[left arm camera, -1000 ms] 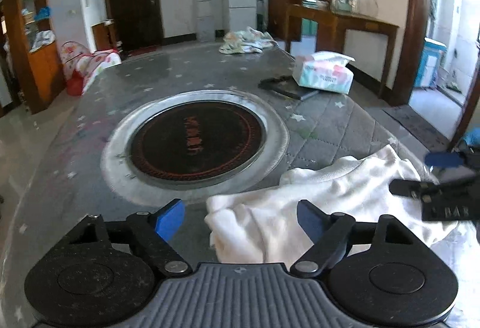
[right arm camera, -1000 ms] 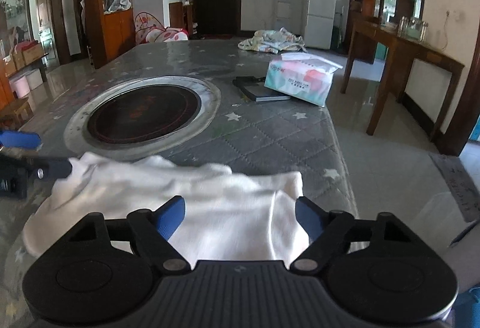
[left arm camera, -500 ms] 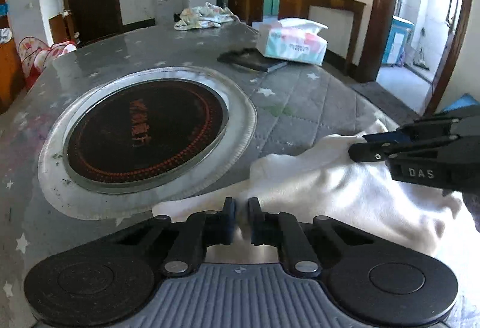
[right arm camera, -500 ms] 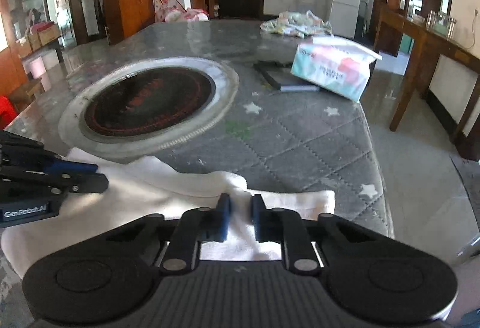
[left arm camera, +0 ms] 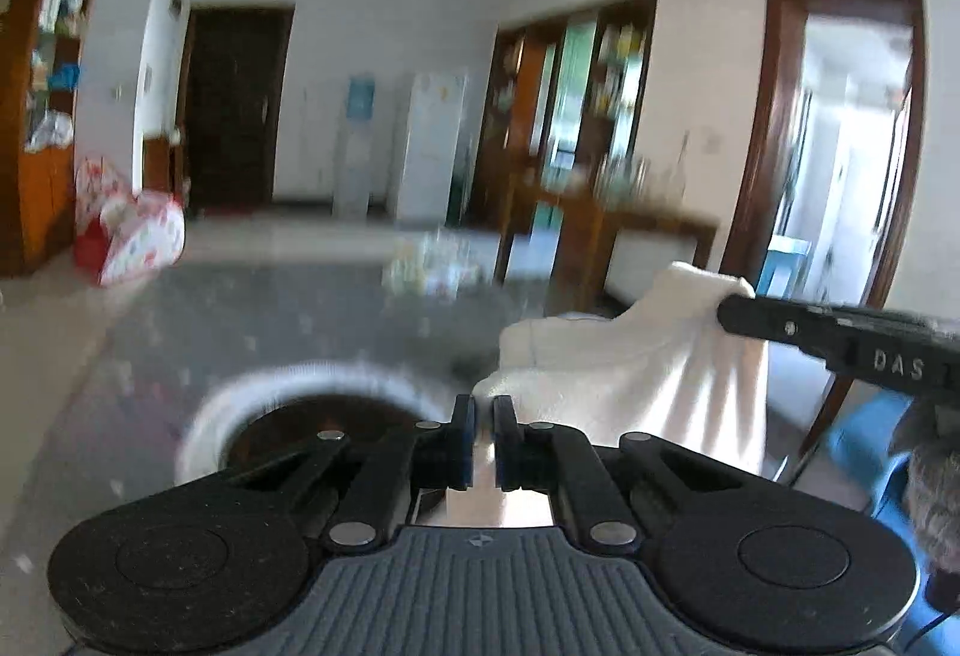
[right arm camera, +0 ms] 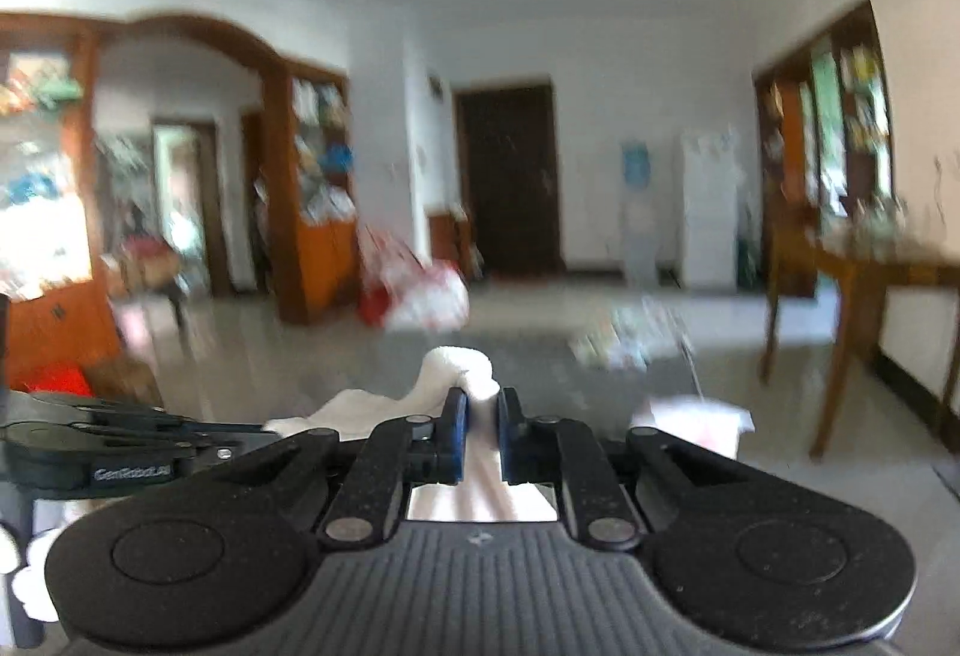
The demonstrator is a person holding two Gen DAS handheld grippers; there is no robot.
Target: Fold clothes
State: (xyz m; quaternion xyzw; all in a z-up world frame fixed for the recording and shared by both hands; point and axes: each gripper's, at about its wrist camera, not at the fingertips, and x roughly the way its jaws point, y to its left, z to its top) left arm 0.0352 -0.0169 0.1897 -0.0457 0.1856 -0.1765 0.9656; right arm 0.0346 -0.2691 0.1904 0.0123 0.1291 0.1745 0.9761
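Left wrist view shows a grey table [left arm camera: 198, 332] with a dark round plate [left arm camera: 282, 434] in it, a white fridge [left arm camera: 429, 146] and a dark door [left arm camera: 234, 104] behind. All is blurry. The white cloth [left arm camera: 636, 374] hangs in the air above the table. The left gripper [left arm camera: 483, 440] pinches one edge, and the right gripper [right arm camera: 480, 431] pinches another.

- the left claw [left arm camera: 483, 443] is black, with two round discs at its base, a grey ribbed plate between them, silver rivets on the linkage bars and blue pads on the fingers.
- the right claw [right arm camera: 480, 437] has the same build and colours.
- seen from the left, its side carries white letters "das".
- the left one's side shows a small white brand word, too blurred to read.
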